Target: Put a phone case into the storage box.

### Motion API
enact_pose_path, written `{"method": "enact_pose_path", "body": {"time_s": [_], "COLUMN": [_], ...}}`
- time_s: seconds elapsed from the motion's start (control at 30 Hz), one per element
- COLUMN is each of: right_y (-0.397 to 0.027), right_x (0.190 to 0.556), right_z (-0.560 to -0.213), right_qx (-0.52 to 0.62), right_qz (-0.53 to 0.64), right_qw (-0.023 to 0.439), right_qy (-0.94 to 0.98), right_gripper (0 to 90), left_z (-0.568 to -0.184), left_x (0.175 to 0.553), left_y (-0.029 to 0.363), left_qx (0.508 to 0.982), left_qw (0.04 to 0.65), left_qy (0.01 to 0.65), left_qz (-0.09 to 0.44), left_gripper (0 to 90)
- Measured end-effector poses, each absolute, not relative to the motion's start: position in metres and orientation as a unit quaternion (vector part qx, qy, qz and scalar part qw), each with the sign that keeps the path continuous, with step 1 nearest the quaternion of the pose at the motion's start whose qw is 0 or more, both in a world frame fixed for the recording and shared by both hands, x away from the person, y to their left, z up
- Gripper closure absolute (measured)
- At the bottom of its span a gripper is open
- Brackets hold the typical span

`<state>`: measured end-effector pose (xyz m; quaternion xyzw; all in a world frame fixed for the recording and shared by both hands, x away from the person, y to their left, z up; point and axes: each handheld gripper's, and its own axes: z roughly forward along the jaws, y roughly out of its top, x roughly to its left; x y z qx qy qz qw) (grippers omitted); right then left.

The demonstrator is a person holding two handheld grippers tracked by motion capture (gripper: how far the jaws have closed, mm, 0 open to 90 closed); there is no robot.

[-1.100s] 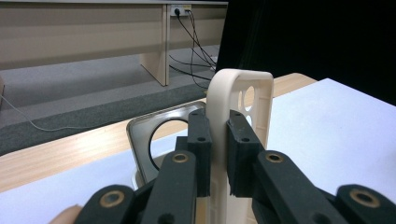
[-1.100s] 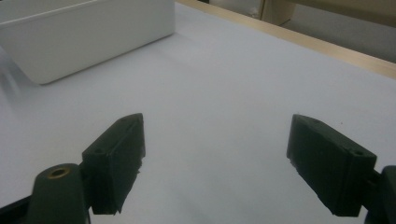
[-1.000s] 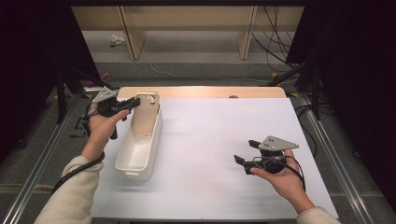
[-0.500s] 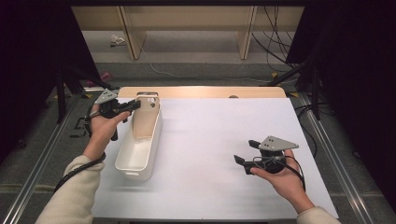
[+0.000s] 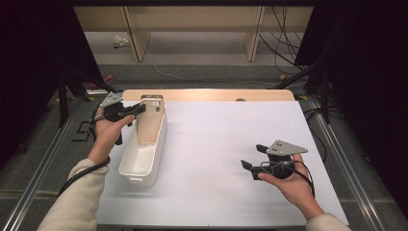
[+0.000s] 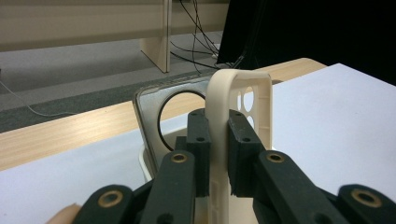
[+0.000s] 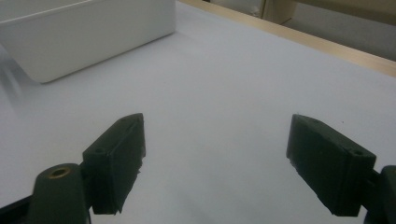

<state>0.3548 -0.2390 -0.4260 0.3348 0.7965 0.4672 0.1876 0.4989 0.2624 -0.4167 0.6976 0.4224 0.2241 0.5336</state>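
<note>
A cream phone case [image 6: 243, 93] with camera holes stands on edge, and my left gripper [image 6: 218, 140] is shut on its side wall. In the high view this case [image 5: 150, 126] leans upright in the far end of a long white bin [image 5: 140, 166], with the left gripper [image 5: 137, 109] reaching in from the left. Right behind it stands a silvery case with a dark ring [image 6: 156, 109]. My right gripper [image 5: 251, 156] hovers over the white table at the near right, open with nothing between its jaws [image 7: 215, 158].
The white bin [image 7: 93, 32] lies lengthwise along the table's left side. A wooden strip [image 5: 207, 95] borders the table's far edge. Beyond it are the floor, wooden furniture legs and cables [image 5: 284, 43]. Metal rails run along both sides.
The left gripper has shifted slightly toward the bin with the cream case in it. The right hand has stayed in place.
</note>
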Motion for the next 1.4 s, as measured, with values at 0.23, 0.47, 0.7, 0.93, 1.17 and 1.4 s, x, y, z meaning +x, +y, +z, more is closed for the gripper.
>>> {"method": "enact_pose_path", "body": {"time_s": [0.23, 0.47, 0.7, 0.93, 1.17, 1.4], "right_y": [-0.239, -0.239, -0.239, -0.239, -0.239, -0.239], "right_x": [0.355, 0.355, 0.354, 0.354, 0.354, 0.354], "right_z": [-0.426, -0.426, -0.425, -0.425, -0.425, -0.426], "right_qx": [0.334, 0.334, 0.334, 0.334, 0.333, 0.333], "right_qz": [0.467, 0.468, 0.466, 0.467, 0.467, 0.467], "right_qw": [0.188, 0.188, 0.188, 0.188, 0.187, 0.187], "right_qy": [0.797, 0.796, 0.798, 0.797, 0.798, 0.797], "right_gripper": [20.6, 20.6, 20.7, 20.7, 20.7, 20.7], "left_z": [-0.418, -0.419, -0.421, -0.422, -0.422, -0.423], "left_x": [0.501, 0.504, 0.506, 0.509, 0.512, 0.514], "left_y": [0.263, 0.265, 0.266, 0.267, 0.265, 0.265], "left_qx": [0.700, 0.704, 0.708, 0.712, 0.721, 0.724], "left_qw": [0.527, 0.518, 0.509, 0.496, 0.484, 0.480], "left_qy": [0.424, 0.427, 0.429, 0.434, 0.429, 0.428], "left_qz": [0.227, 0.233, 0.236, 0.242, 0.249, 0.251], "left_gripper": [79.9, 78.8, 77.6, 76.1, 75.5, 74.7]}}
